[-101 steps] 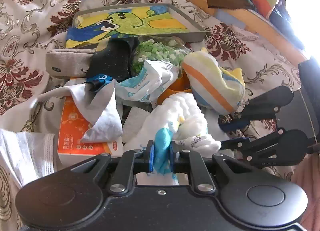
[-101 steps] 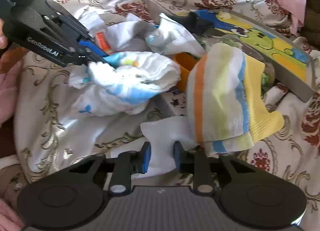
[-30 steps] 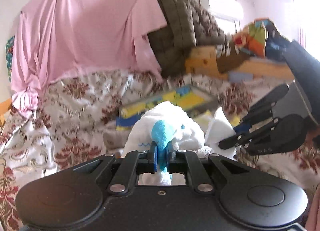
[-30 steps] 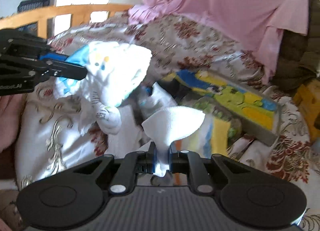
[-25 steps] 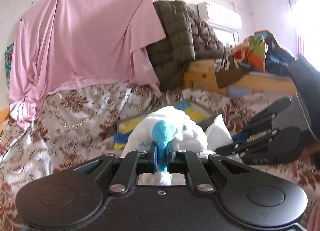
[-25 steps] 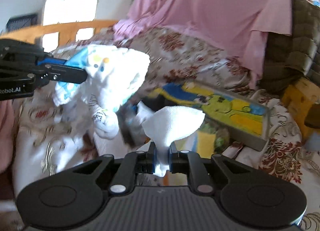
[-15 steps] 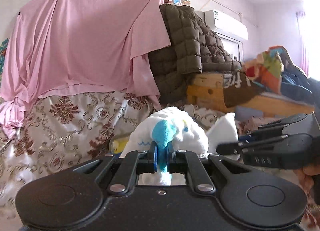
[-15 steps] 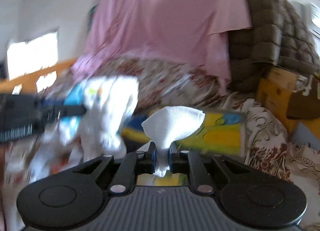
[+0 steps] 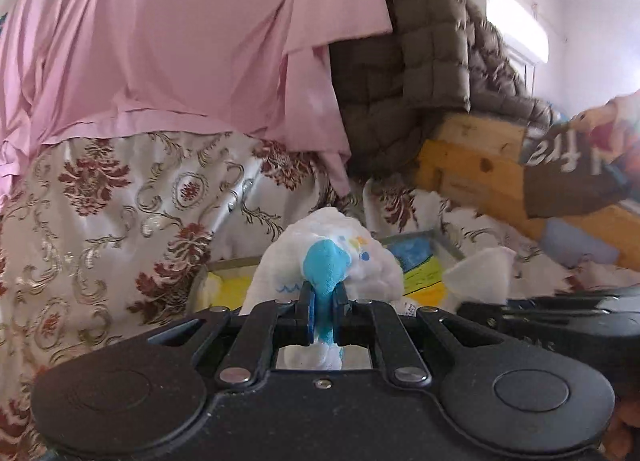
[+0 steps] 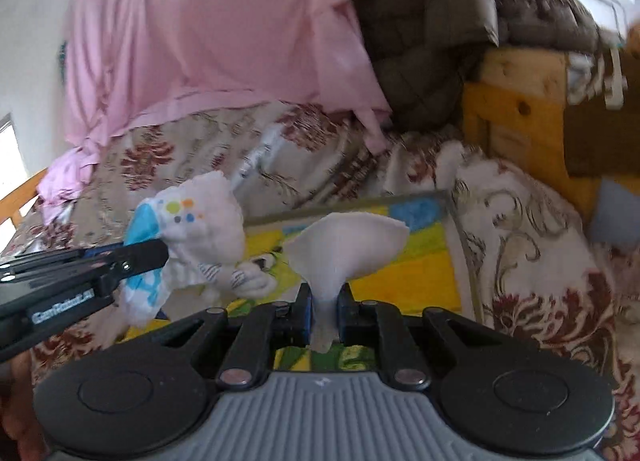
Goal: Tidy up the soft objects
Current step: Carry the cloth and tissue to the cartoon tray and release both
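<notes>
Between the left hand-held gripper's point(image 9: 323, 303) pinching fingers, a white bundled cloth point(image 9: 332, 261) is bulging upward; the right hand-held gripper point(image 10: 325, 307) is clamping a white cloth point(image 10: 346, 247) flaring upward, above the tray point(image 10: 460, 261).

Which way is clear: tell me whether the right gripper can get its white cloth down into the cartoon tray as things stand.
Probably yes. The right gripper, shut on the white cloth, hangs over the cartoon tray; the tray's yellow floor ahead looks bare. The left gripper holds its white-and-blue cloth off to the side.
</notes>
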A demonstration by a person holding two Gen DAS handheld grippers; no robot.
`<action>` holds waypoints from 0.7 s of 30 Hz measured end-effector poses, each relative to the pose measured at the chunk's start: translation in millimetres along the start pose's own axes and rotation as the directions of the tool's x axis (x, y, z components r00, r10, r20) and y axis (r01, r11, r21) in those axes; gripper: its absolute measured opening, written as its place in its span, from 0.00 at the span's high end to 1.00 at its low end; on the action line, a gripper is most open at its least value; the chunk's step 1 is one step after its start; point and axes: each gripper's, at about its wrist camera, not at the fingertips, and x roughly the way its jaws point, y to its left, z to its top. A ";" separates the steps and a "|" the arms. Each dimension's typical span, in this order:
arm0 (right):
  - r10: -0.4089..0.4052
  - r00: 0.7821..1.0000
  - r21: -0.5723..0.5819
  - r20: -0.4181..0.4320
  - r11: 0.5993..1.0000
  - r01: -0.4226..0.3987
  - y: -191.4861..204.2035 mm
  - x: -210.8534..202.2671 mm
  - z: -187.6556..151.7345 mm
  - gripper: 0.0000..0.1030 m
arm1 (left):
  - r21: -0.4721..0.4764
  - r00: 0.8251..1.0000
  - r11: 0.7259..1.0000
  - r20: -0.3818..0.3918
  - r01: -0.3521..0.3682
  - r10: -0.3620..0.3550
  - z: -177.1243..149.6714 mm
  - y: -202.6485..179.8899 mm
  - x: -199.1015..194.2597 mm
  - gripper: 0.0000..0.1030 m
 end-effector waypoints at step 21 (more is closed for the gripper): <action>-0.045 0.996 0.014 -0.073 0.999 0.046 -23.0 7.0 -8.8 0.42 | -0.084 0.957 0.996 -0.287 0.027 -0.050 -15.7 -9.0 53.2 0.71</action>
